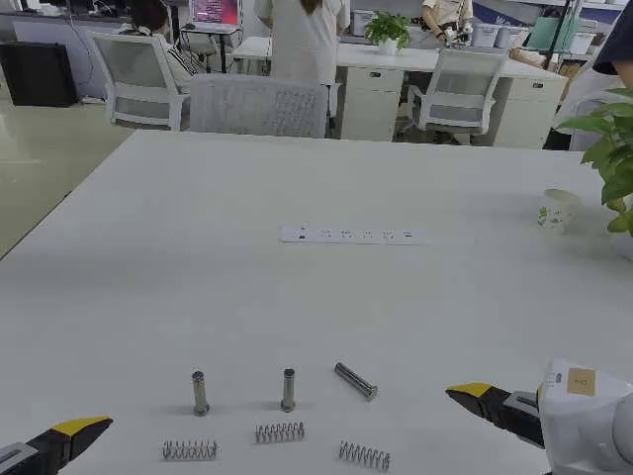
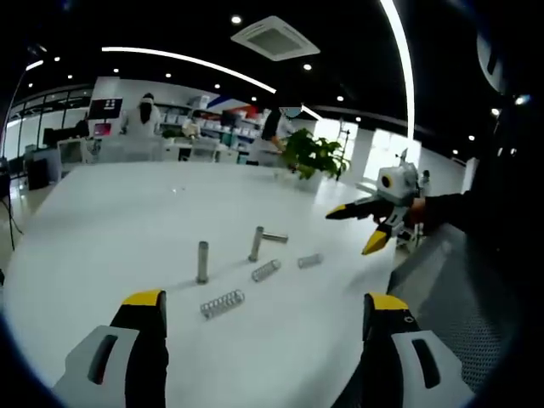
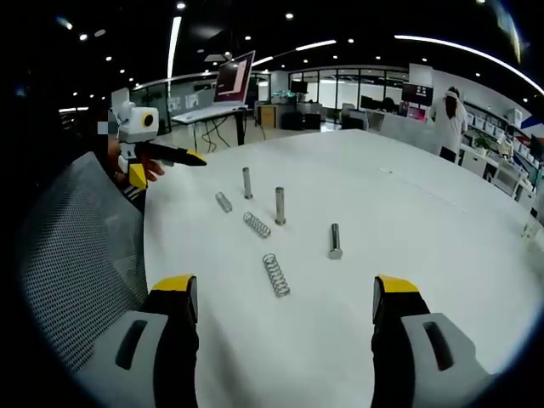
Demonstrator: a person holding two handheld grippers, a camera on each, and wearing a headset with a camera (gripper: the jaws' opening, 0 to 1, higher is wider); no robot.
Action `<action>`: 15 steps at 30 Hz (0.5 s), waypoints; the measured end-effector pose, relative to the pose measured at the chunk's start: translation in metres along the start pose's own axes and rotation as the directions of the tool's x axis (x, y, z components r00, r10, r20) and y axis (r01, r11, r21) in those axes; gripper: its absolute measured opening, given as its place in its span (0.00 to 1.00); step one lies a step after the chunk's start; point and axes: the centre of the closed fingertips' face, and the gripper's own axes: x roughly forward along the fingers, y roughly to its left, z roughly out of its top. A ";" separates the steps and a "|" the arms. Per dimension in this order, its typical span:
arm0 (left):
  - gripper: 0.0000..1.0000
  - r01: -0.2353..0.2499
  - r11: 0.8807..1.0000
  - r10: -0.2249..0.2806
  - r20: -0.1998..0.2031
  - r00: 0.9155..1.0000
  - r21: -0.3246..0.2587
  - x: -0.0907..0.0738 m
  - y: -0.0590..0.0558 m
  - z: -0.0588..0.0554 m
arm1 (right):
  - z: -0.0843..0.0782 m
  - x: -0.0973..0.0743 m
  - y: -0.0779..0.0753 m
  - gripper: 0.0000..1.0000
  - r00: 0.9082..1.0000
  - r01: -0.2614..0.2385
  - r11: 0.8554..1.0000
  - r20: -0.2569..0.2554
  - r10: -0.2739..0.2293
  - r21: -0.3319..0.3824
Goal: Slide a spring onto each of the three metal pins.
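Three metal pins lie in a row near the white table's front edge: the left pin (image 1: 200, 392) and the middle pin (image 1: 288, 389) stand upright, while the right pin (image 1: 355, 381) lies on its side. In front of each rests a loose spring: left (image 1: 189, 450), middle (image 1: 280, 431), right (image 1: 364, 455). My left gripper (image 2: 265, 304) is open and empty, well short of the nearest spring (image 2: 222, 303); it sits at the bottom left corner (image 1: 61, 440). My right gripper (image 3: 285, 289) is open and empty too, hovering right of the row (image 1: 490, 401), with a spring (image 3: 275, 274) nearest its jaws.
A white power strip (image 1: 353, 236) lies mid-table. A paper cup (image 1: 559, 210) and a leafy plant (image 1: 613, 148) stand at the right edge. Office chairs (image 1: 259, 105), desks and people are beyond the far edge.
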 end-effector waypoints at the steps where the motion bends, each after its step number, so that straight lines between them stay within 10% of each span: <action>1: 0.92 0.000 1.000 0.000 0.000 1.000 0.000 0.000 0.000 0.000 | 0.000 0.000 0.000 0.84 1.000 0.000 1.000 -0.002 0.000 -0.001; 15: 0.92 0.004 1.000 -0.004 -0.003 1.000 -0.001 0.001 0.000 -0.001 | -0.002 0.000 0.000 0.84 1.000 -0.001 1.000 -0.010 0.001 -0.003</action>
